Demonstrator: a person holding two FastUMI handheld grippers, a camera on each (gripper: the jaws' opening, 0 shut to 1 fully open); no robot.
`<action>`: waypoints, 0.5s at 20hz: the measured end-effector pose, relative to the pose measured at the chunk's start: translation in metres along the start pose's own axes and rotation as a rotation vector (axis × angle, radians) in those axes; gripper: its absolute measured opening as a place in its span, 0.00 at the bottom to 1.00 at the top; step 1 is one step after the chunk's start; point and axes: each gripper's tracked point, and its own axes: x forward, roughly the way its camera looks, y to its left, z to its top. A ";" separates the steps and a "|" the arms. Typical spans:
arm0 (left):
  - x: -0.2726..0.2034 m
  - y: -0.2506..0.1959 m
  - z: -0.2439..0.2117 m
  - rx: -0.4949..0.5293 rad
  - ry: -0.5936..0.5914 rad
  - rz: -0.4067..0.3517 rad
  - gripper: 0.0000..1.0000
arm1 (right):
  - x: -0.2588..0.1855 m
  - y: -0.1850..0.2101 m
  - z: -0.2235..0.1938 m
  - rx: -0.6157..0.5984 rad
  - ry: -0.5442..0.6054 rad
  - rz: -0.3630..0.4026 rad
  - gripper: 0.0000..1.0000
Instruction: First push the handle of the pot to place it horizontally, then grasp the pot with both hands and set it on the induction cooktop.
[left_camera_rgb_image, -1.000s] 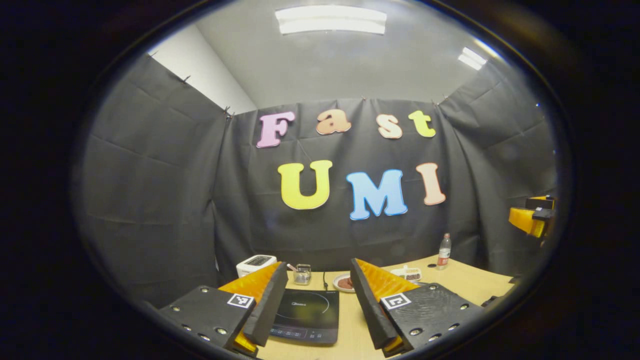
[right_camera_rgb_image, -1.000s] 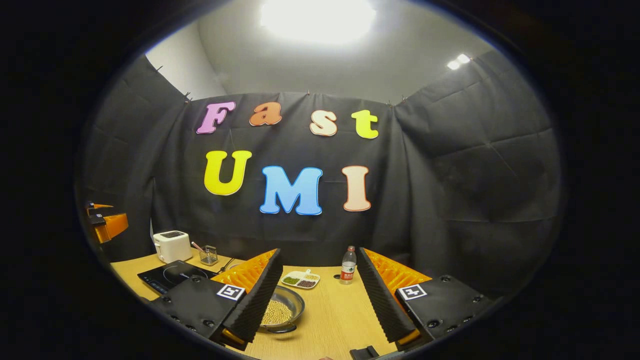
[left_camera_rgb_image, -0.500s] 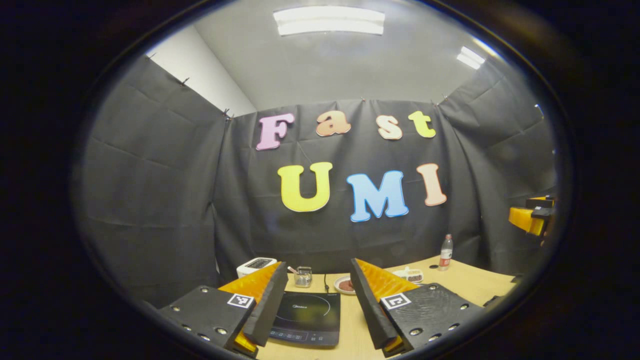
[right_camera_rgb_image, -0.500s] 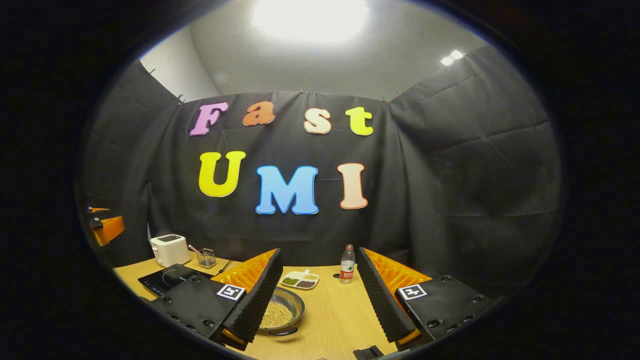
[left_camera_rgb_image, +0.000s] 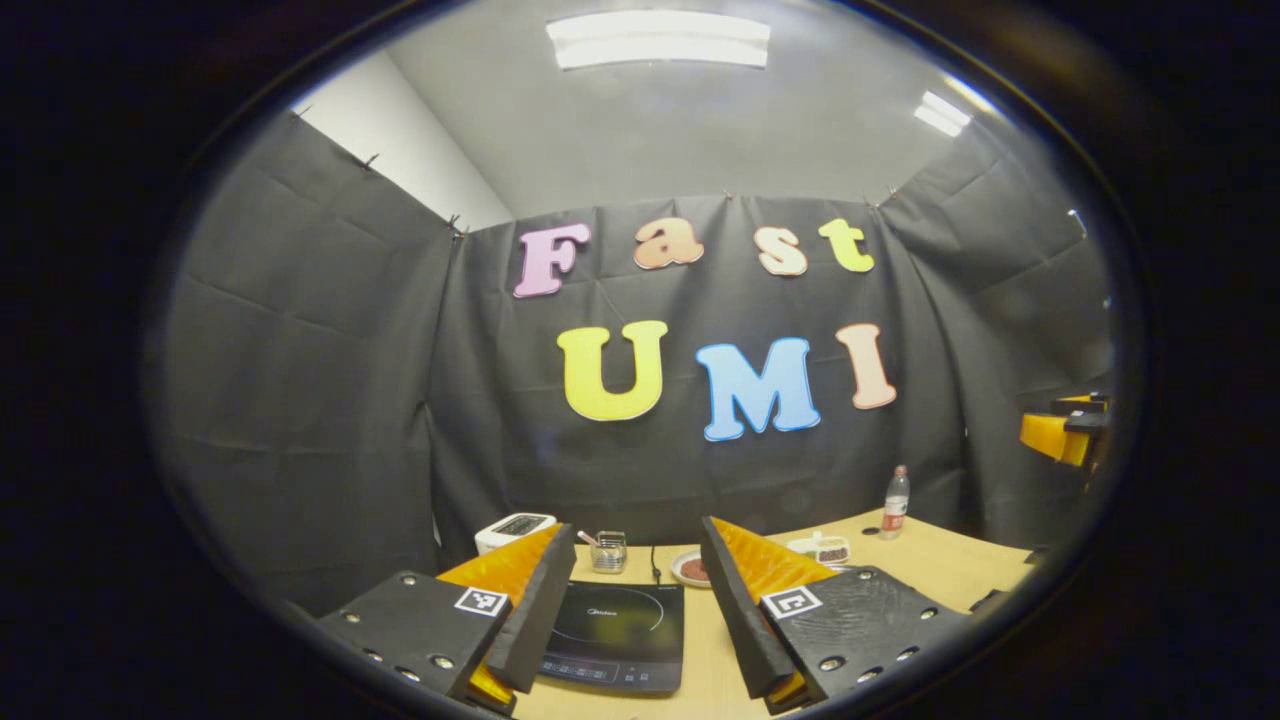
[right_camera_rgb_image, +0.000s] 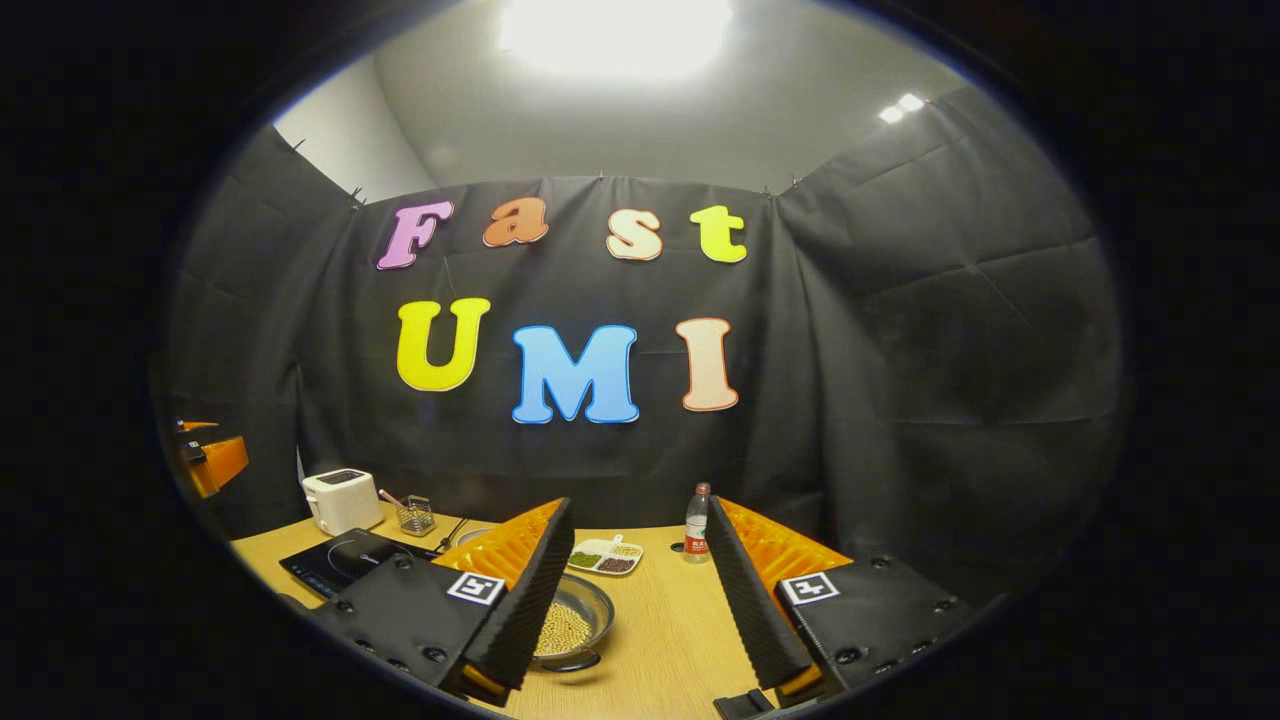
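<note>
Right gripper view: right gripper gapes empty above the bean-filled pot; left gripper likewise over the induction cooktop.

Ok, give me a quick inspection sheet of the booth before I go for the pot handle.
Surface: wooden table, bare in front of the right gripper.
Job's things: pot holding pale beans, on the table, partly behind one finger of the right gripper; its handle points toward the camera. Cooktop bare, ahead of the left gripper.
Clutter: toaster, small glass holder, divided dish, bottle, small plate.
Grippers: left gripper open, holding nothing; right gripper open, holding nothing.
Cables: black cord behind the cooktop.
Surroundings: black cloth walls, ceiling lights on.
</note>
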 end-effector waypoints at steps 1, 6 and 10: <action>0.001 0.000 0.000 0.001 0.000 0.000 0.74 | 0.000 0.000 0.001 0.002 0.005 -0.002 0.75; 0.002 0.002 -0.001 0.001 0.001 0.001 0.74 | 0.000 -0.003 -0.001 -0.009 0.012 -0.016 0.66; 0.002 0.004 -0.001 0.000 -0.002 0.003 0.74 | 0.001 0.005 -0.001 -0.012 0.009 0.000 0.30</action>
